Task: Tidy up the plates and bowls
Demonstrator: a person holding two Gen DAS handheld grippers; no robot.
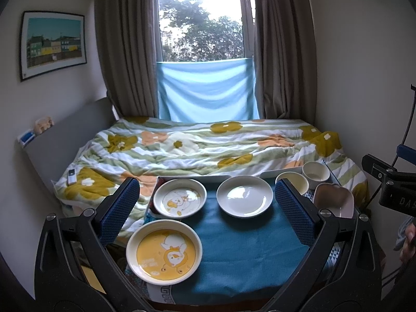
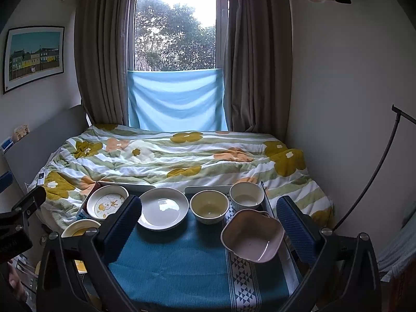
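On the blue cloth (image 1: 234,247) lie a yellow duck plate (image 1: 164,252) at the near left, a white duck plate (image 1: 179,198) behind it and a plain white plate (image 1: 245,195) (image 2: 162,209) in the middle. To the right stand a cream bowl (image 2: 209,206), a white bowl (image 2: 246,196) and a pink square bowl (image 2: 252,235). My left gripper (image 1: 206,208) is open and empty above the plates. My right gripper (image 2: 210,225) is open and empty above the cloth, its right finger beside the pink bowl.
The small table stands against a bed with a flowered quilt (image 1: 208,145). A remote (image 1: 72,176) lies on the quilt at left. Walls close in on both sides, curtains and a window (image 2: 175,31) stand behind. A thin black stand (image 2: 369,176) leans at right.
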